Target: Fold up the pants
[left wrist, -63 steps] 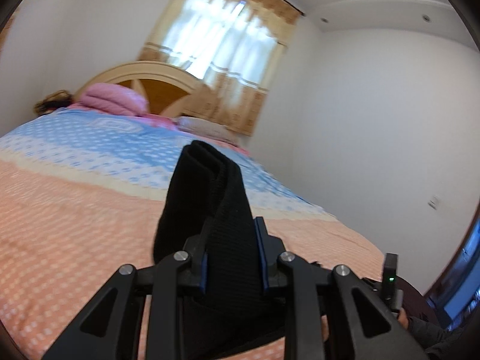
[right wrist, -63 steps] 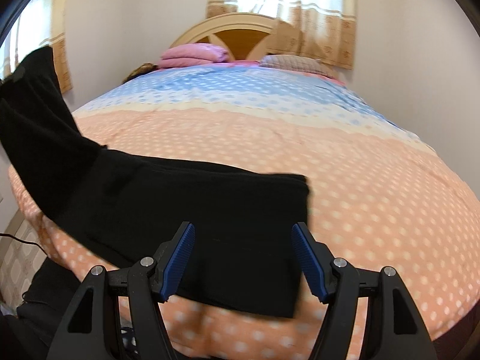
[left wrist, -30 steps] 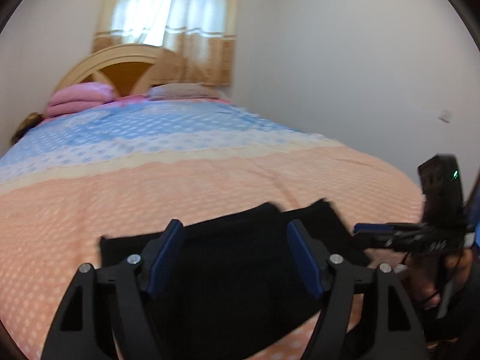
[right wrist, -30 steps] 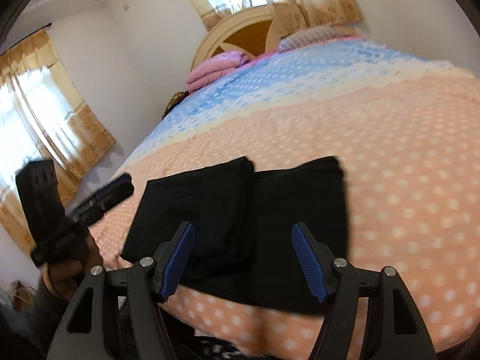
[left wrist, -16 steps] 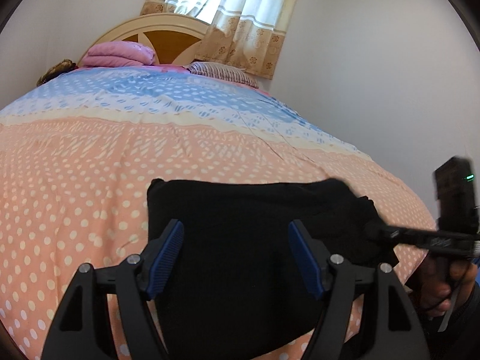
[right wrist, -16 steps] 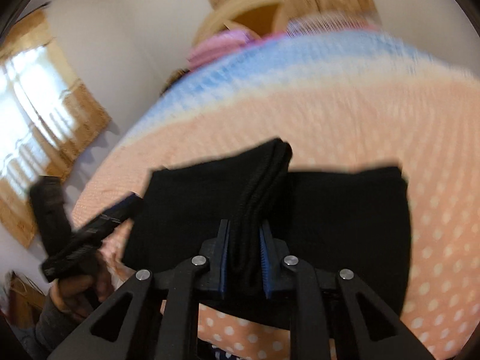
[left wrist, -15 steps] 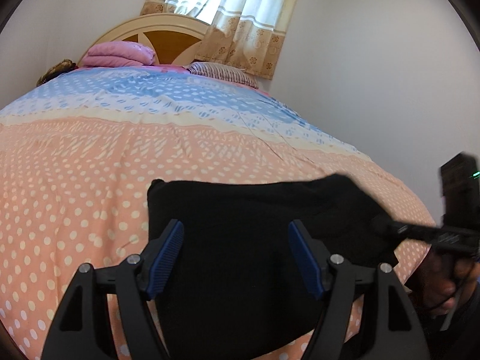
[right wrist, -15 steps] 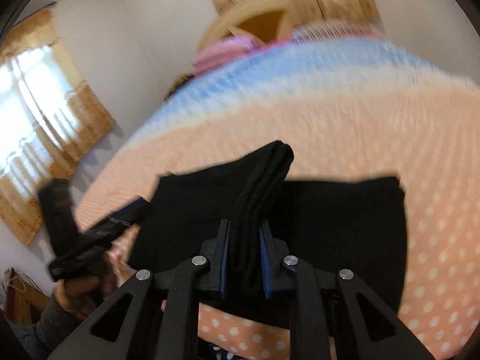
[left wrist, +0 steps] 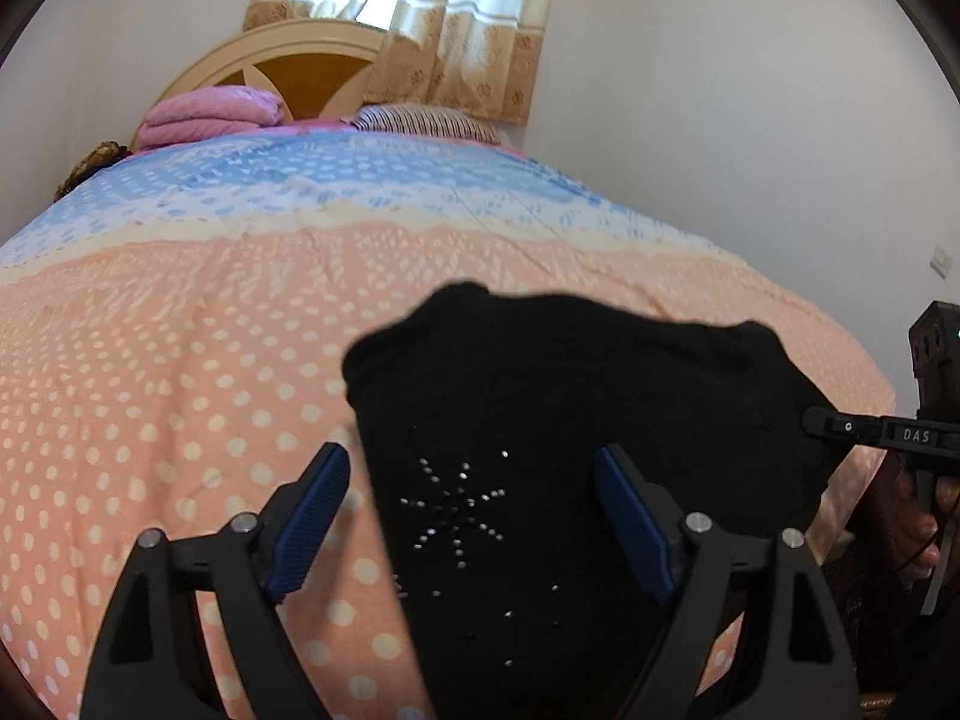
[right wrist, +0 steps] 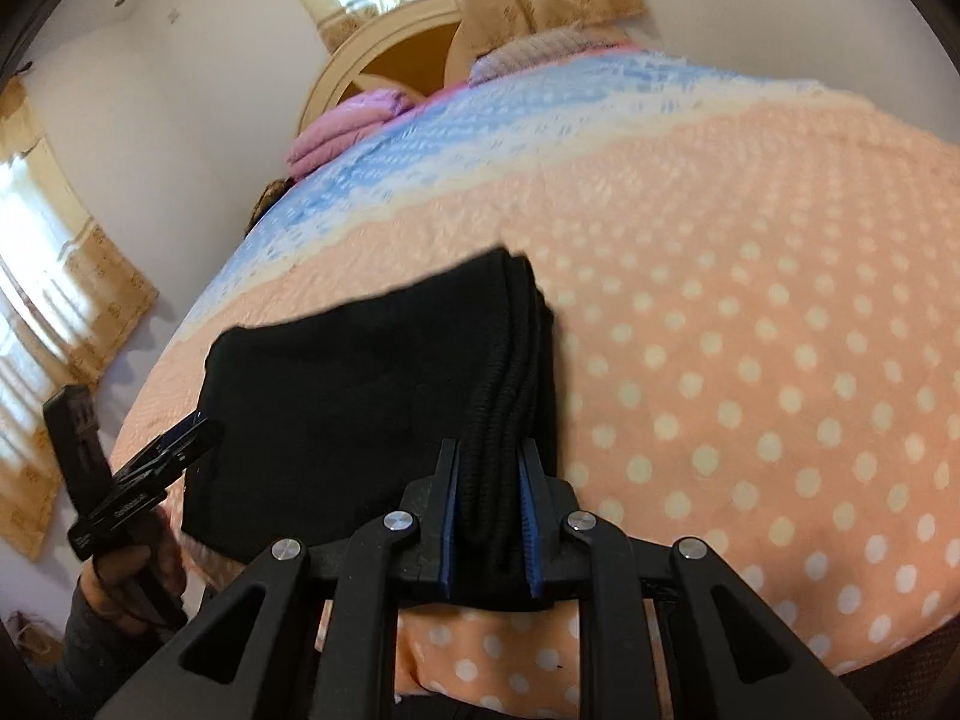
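Note:
The black pants [left wrist: 540, 432] lie folded in a thick pad on the orange dotted bedspread near the bed's front edge; a star of small studs shows on top. My left gripper [left wrist: 471, 516] is open, jaws wide, hovering just over the near left part of the pants. My right gripper [right wrist: 489, 510] is shut on the stacked right edge of the pants [right wrist: 360, 384], several layers pinched between its blue pads. The right gripper also shows at the far right of the left wrist view [left wrist: 870, 432]. The left gripper shows at the left of the right wrist view [right wrist: 156, 468].
The bedspread [left wrist: 180, 360] turns blue toward the headboard [left wrist: 288, 60]. Pink folded bedding [left wrist: 210, 117] and a striped pillow [left wrist: 420, 120] lie at the head. A white wall [left wrist: 750, 120] runs along the right. Curtained windows stand behind the headboard and at the left.
The right gripper has carried the pinched edge over to the right, so the pants are a narrower, thicker stack. The left gripper stayed open and shifted left over the pants.

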Demonstrator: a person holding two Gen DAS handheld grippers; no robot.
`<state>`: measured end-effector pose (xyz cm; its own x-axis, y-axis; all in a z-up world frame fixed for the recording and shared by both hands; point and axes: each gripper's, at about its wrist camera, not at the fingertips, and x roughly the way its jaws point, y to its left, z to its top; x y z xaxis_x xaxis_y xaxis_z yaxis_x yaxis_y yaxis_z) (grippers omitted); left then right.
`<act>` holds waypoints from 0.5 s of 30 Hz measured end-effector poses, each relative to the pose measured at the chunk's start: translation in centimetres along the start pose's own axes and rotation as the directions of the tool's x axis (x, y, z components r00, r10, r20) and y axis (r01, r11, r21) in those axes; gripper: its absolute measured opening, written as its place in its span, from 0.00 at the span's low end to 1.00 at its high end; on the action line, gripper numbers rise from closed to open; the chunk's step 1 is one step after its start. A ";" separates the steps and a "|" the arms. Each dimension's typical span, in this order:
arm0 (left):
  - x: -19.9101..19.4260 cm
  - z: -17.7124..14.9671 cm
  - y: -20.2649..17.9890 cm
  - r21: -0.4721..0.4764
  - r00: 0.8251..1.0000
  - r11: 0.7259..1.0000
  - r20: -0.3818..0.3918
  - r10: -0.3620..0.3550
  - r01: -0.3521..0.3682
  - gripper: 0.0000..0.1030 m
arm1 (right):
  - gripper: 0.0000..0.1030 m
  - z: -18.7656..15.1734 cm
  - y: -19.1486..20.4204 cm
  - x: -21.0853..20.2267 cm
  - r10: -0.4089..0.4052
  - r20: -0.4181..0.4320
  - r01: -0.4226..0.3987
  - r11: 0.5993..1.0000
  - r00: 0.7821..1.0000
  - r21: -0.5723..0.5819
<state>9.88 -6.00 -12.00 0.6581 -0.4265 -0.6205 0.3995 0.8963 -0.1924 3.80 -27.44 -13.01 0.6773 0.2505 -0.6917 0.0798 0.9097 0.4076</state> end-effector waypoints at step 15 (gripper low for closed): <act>0.7 -1.0 0.9 0.007 0.996 0.997 -0.040 0.078 -0.077 0.97 | 0.40 -0.3 3.9 -1.6 0.075 0.017 -0.072 0.986 0.997 -0.152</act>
<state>10.07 -5.34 -13.36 0.6613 -0.3505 -0.6632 0.3515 0.9258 -0.1388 2.81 -24.21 -10.56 0.6937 0.3125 -0.6489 -0.0809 0.9291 0.3610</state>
